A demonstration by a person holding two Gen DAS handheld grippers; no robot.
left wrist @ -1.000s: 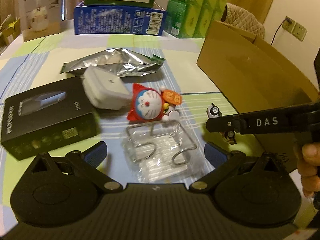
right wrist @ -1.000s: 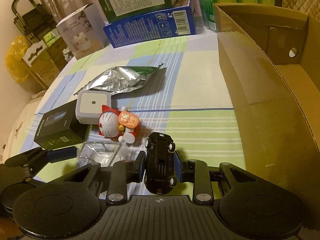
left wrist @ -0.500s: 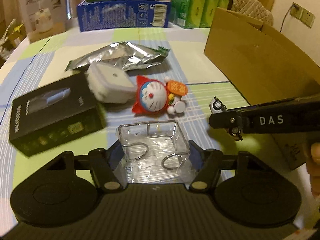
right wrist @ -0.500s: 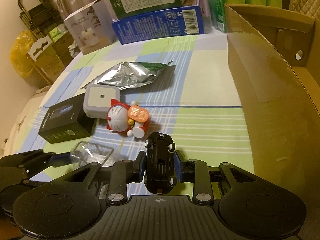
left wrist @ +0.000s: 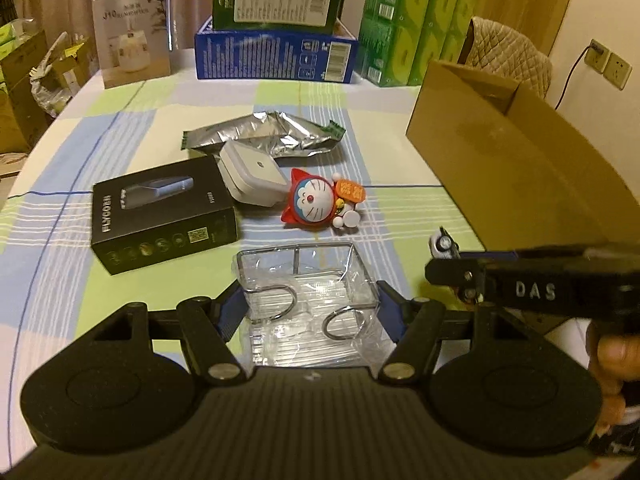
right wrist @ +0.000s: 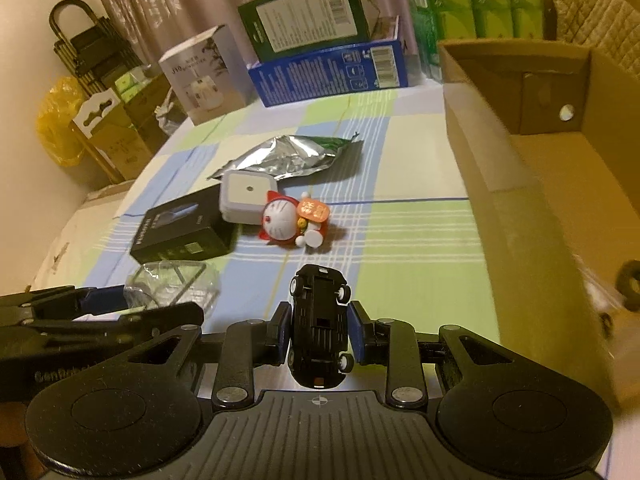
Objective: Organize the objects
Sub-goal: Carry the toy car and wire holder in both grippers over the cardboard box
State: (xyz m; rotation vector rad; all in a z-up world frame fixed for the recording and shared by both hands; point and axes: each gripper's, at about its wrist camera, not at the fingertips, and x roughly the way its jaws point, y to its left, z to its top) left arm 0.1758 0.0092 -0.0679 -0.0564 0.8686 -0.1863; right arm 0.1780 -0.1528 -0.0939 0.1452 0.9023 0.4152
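My left gripper is shut on a clear plastic pack holding a wire rack, lifted off the checked tablecloth. My right gripper is shut on a black toy car, belly up, held above the cloth just left of the open cardboard box. In the left wrist view the right gripper reaches in from the right with the car's nose showing. On the table lie a red cat figurine, a white square device, a black product box and a silver foil pouch.
Blue and green cartons, a white carton and green tissue packs line the table's far edge. A quilted chair stands behind the cardboard box. A person's hand holds the right gripper. Boxes and bags crowd the floor at left.
My left gripper closed on the wire rack pack and lifted it off the cloth. My right gripper rose with the car and moved toward the cardboard box.
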